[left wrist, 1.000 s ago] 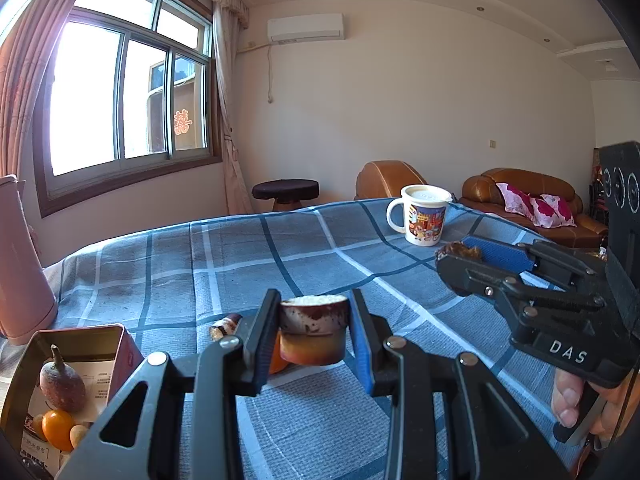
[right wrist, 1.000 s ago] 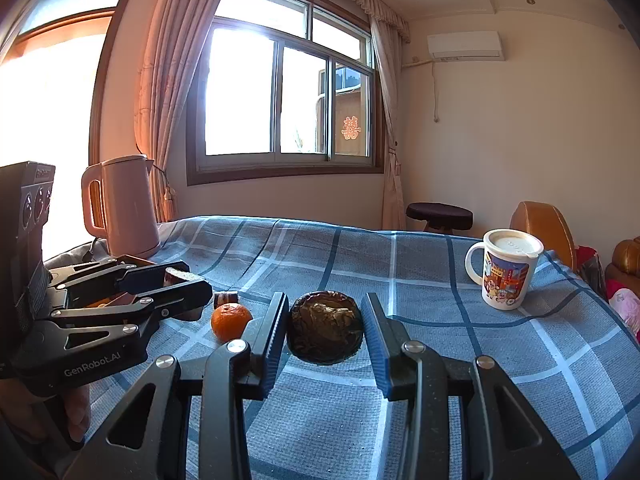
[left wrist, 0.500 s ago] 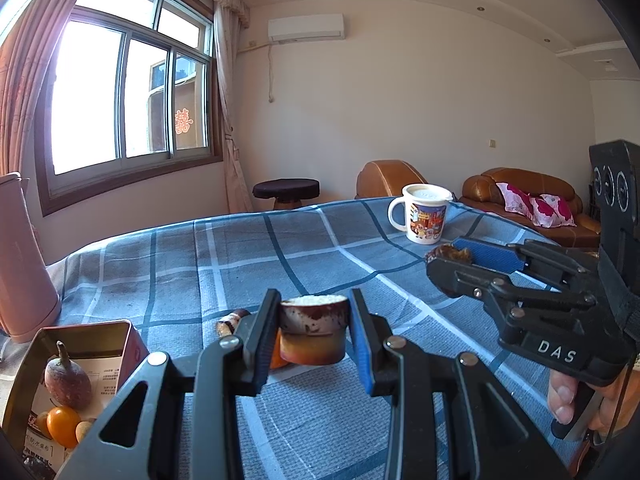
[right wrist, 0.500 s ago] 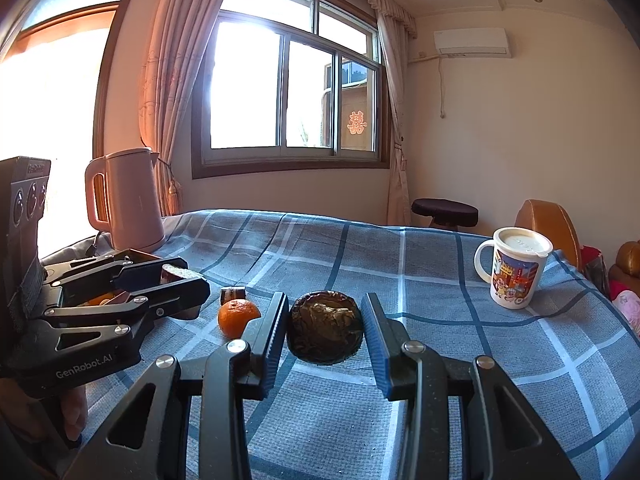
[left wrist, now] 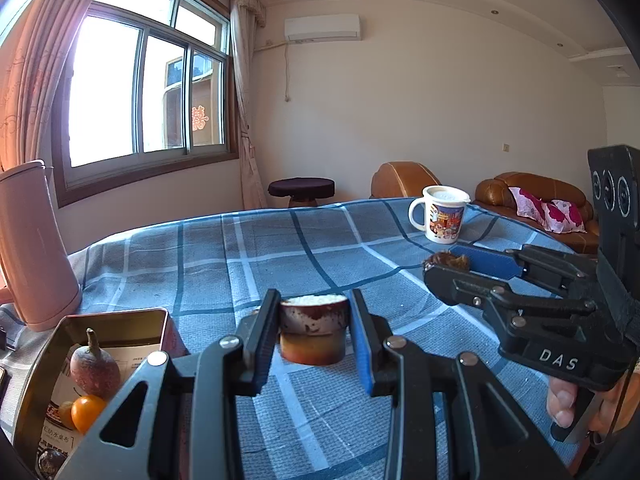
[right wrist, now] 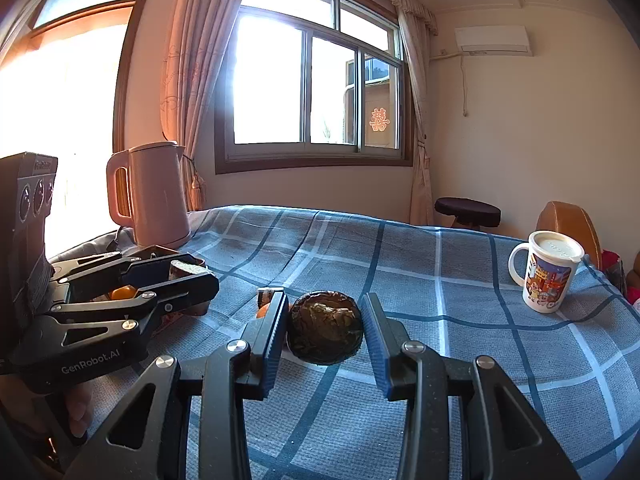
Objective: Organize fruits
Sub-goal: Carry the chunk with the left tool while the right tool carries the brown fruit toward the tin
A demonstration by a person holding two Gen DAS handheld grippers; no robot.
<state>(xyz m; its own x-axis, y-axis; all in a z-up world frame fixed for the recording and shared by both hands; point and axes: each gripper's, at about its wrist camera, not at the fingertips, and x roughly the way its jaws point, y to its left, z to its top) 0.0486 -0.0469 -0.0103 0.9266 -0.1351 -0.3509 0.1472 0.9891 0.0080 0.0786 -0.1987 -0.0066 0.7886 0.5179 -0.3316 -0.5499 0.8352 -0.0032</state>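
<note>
In the left wrist view, the left gripper (left wrist: 314,330) is pinched on a cut fruit piece (left wrist: 313,329) above the tablecloth (left wrist: 280,248); the tin (left wrist: 120,320), with three fruits counted, has drawn nearer. In the right wrist view, the right gripper (right wrist: 325,334) grips one dark round fruit (right wrist: 325,332); the orange (right wrist: 263,311) is now mostly hidden.

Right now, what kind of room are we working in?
Most likely a home living room: brown leather sofas against the wall, a wall air conditioner, and curtained windows behind a table with a blue plaid cloth.
</note>
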